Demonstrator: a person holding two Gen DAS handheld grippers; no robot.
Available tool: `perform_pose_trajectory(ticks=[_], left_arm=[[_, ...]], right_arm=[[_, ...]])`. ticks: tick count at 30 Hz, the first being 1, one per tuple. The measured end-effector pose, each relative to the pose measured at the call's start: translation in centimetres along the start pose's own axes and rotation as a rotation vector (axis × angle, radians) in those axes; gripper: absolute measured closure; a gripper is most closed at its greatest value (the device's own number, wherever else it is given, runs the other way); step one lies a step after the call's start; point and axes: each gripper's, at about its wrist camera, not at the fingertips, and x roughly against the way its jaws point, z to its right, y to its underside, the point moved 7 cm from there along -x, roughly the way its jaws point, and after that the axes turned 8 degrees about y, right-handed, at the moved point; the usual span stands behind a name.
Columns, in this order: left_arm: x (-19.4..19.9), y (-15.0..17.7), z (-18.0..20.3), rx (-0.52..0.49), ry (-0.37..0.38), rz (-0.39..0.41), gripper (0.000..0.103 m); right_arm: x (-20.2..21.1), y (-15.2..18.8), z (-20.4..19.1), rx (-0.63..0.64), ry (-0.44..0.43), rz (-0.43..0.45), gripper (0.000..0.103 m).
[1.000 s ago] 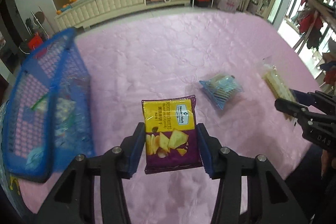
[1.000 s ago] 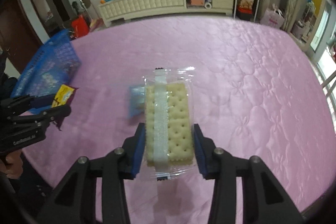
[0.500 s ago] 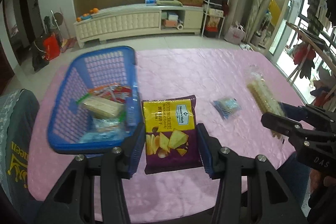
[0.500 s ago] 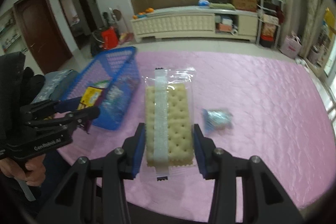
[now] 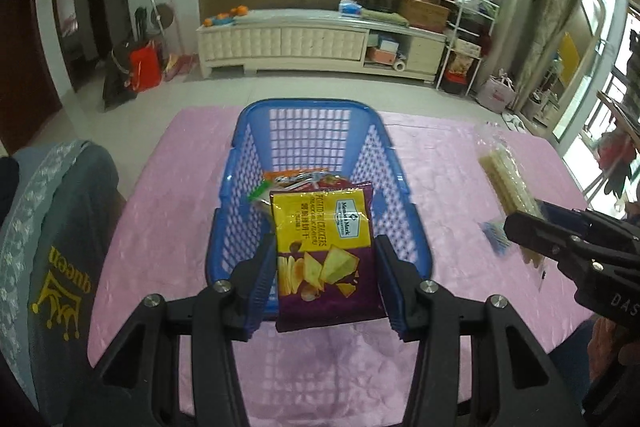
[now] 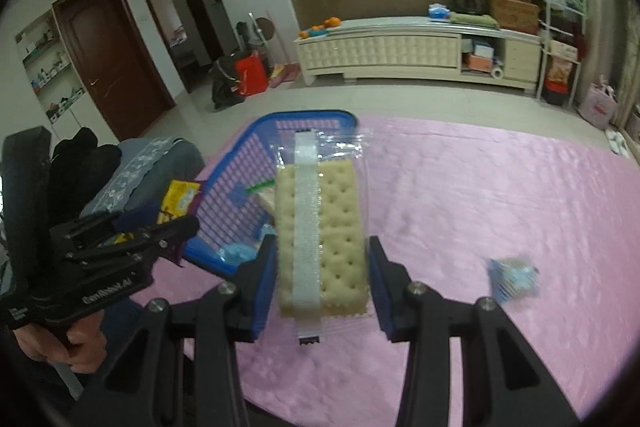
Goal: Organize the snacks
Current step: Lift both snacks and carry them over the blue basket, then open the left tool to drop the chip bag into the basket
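Item one: my left tongs (image 5: 325, 269), clamped on a purple-and-yellow bag of potato crackers (image 5: 323, 253). The blue pads press both long sides of the bag, which hangs upright over the near end of the blue basket (image 5: 308, 115).

Item two: my right tongs (image 6: 322, 273), clamped on a clear-wrapped pack of square crackers (image 6: 322, 231) with a white seam strip running down its middle. The pack is held lengthwise between the pads, above the pink tablecloth (image 6: 500, 187), just beside the basket's right wall (image 6: 304, 117). In the left view the same pack (image 5: 506, 179) shows edge-on at the right, gripped by the right tongs (image 5: 532, 219).

Item three: blue basket, perforated plastic, standing at the far left corner of the table. Contents visible under the held bag: an orange-red packet (image 5: 304, 177) and a wrapper with a green edge (image 5: 258, 191); the rest is hidden. The right view shows pale blue wrappers (image 6: 236, 251) at the basket's near end.

Item four: small blue snack packet (image 6: 512, 277), lying loose on the tablecloth toward the near right, well apart from the basket. Blurred, so no print can be read.

Item five: a grey garment with "queen" in yellow (image 5: 60, 267), draped at the table's left edge.

Item six: my left hand (image 6: 70, 341), wrapped round the left tongs' handle.
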Motion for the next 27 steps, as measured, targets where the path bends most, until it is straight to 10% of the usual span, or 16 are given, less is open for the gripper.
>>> perform_pose_trajectory(ticks=[21, 27], left_arm=[[-10.3, -7.3, -0.1, -0.059, 0.002, -0.106, 0.057], [-13.3, -7.2, -0.9, -0.047, 0.006, -0.176, 0.024]], right_arm=[[-8.6, -3.9, 1.8, -0.019, 0.012, -0.077, 0.055], [-9.3, -3.7, 3.1, -0.082, 0.018, -0.101, 0.055]])
